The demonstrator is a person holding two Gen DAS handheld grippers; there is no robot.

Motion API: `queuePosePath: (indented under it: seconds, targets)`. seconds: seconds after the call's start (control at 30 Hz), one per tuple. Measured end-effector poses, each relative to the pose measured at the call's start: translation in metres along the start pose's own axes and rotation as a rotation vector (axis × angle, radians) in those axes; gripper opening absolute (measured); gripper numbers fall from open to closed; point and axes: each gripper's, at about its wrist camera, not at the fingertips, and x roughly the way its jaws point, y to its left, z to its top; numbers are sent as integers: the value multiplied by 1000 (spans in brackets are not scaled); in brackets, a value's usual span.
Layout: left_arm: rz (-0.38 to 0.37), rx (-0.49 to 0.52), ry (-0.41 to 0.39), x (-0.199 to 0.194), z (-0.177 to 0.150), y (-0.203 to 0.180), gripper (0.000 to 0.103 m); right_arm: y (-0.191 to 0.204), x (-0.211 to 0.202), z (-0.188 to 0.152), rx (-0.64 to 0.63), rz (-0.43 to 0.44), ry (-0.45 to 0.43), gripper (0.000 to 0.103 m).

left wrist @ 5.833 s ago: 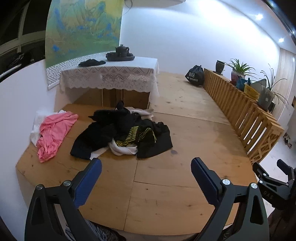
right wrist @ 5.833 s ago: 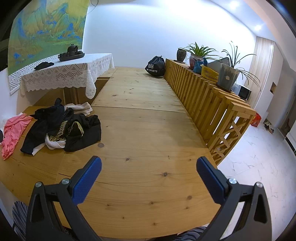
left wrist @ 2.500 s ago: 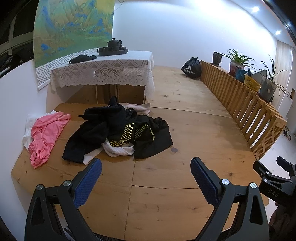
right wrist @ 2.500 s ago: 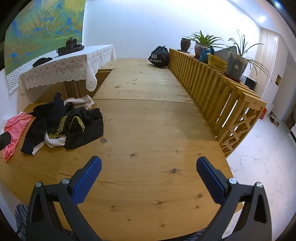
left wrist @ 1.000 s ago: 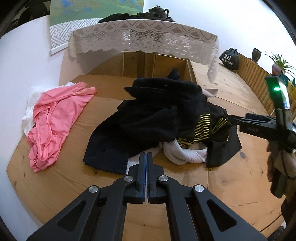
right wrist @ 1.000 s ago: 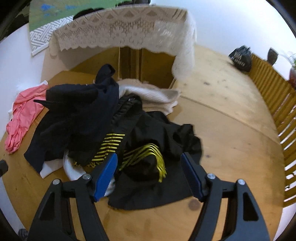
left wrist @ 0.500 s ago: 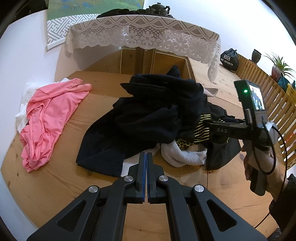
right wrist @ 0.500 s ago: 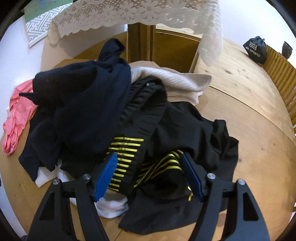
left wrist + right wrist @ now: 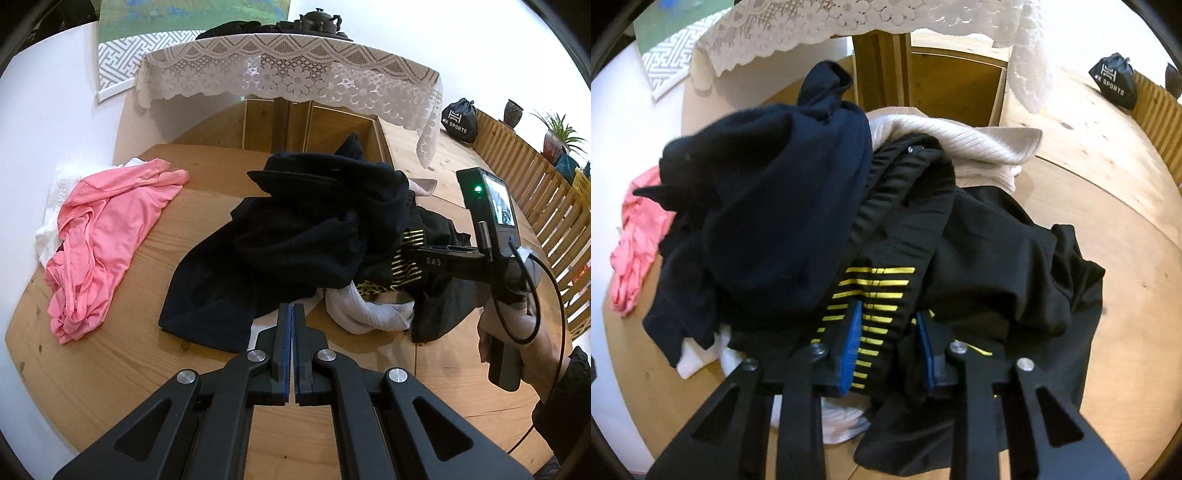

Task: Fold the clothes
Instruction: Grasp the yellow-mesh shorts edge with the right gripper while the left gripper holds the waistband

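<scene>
**Right gripper closed in on striped black garment**

Since half a second ago, the right gripper (image 9: 888, 334) has been pushed down into the clothes heap and its jaws narrowed around a fold of the black garment with yellow stripes (image 9: 882, 295), which is pinched between the blue pads (image 9: 849, 341). The left gripper (image 9: 293, 334) is held with its jaws pressed together on nothing, just at the 6 o'clock edge of the dark navy sweatshirt (image 9: 295, 236). A crumpled pink shirt (image 9: 105, 236) is seen at 9 o'clock on the wooden platform (image 9: 110, 369).
</scene>
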Motion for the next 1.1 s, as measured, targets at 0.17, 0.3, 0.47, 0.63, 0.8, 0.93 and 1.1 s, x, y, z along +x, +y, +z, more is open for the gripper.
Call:
queuePosePath:
  seconds: [0.17, 0.3, 0.47, 0.63, 0.8, 0.93, 1.1]
  targets:
    - [-8, 23, 4, -1, 1, -9, 0, -9, -28, -6, -13, 11, -29, 23]
    - [-15, 47, 2, -5, 3, -23, 0, -13, -55, -9, -34, -27, -41, 21]
    - [-29, 79, -2, -14, 4, -45, 0, -15, -77, -11, -41, -51, -63, 16]
    - [-49, 116, -20, -31, 6, -72, 0, -22, -96, -20, -52, -68, -84, 14]
    - [-69, 153, -33, -48, 4, -96, 0, -30, -132, -35, -39, -60, -109, 14]
    - [-79, 171, -36, -60, 1, -110, 0, -36, -157, -39, -51, -72, -133, 13]
    - [-98, 204, -36, -71, -7, -127, 0, -48, -191, -62, -82, -106, -135, 13]
